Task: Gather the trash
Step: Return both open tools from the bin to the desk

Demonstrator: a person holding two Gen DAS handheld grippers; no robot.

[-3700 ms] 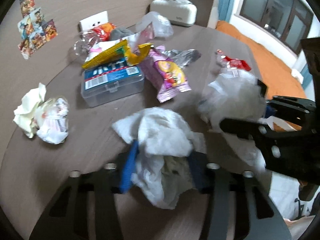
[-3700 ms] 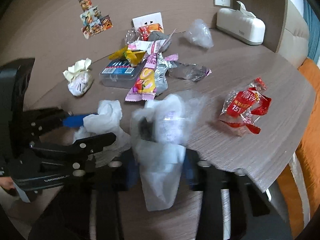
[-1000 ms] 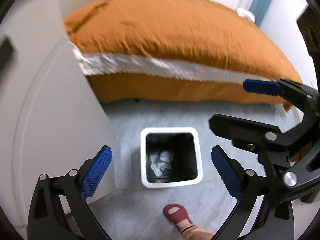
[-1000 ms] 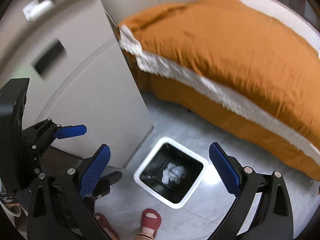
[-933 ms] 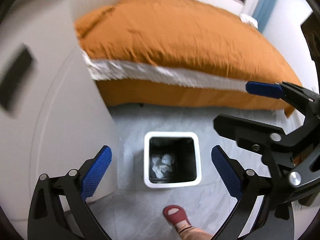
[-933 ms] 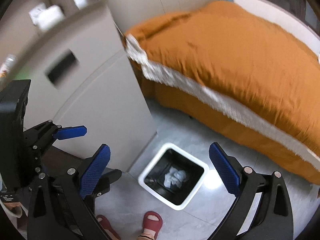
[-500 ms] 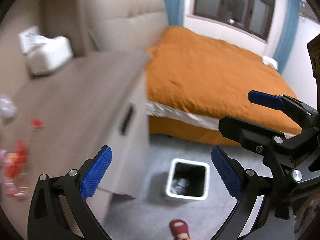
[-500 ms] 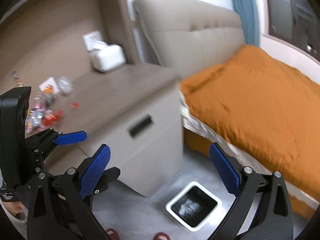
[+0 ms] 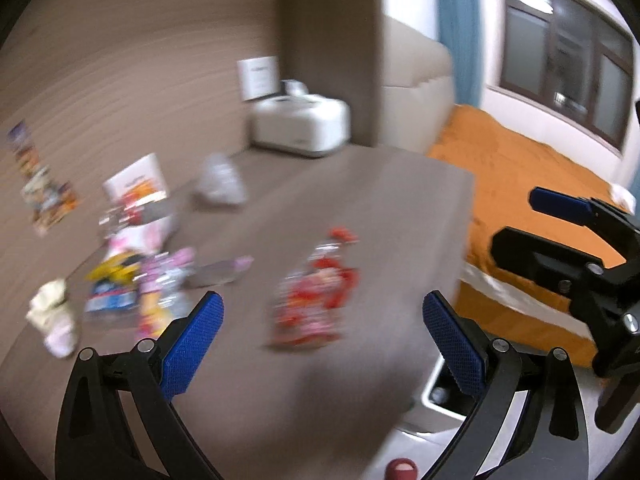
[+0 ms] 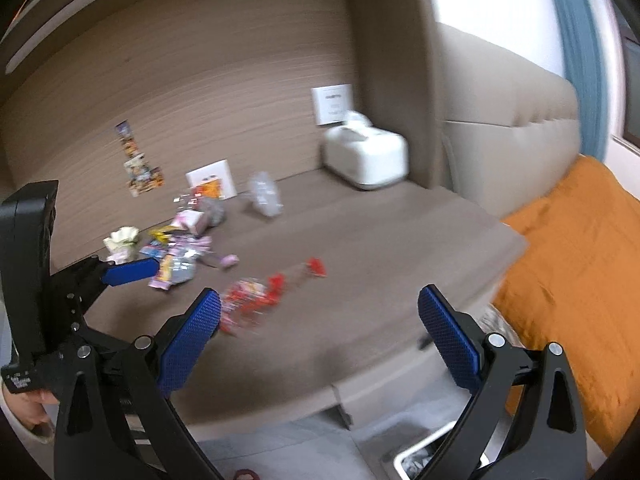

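Observation:
Both grippers are open and empty, held above the front of the brown tabletop (image 9: pixel 360 208). In the left wrist view my left gripper (image 9: pixel 322 340) faces a red snack wrapper (image 9: pixel 316 300), with a pile of coloured wrappers (image 9: pixel 144 280) and a crumpled tissue (image 9: pixel 52 320) to the left. The other gripper (image 9: pixel 560 232) shows at the right. In the right wrist view my right gripper (image 10: pixel 320 336) looks at the same red wrapper (image 10: pixel 252 300) and pile (image 10: pixel 176 256). The white-rimmed bin (image 10: pixel 420 460) on the floor shows at the bottom edge.
A white tissue box (image 9: pixel 300 124) stands at the back of the table by the wall, a clear plastic bag (image 9: pixel 220 180) in front of it. An orange bed (image 9: pixel 520 184) lies to the right. The bin's rim (image 9: pixel 440 400) peeks below the table edge.
Both grippers have swung up from the floor bin to the table. The tissues they held earlier now lie in the bin; both jaws stay open and empty.

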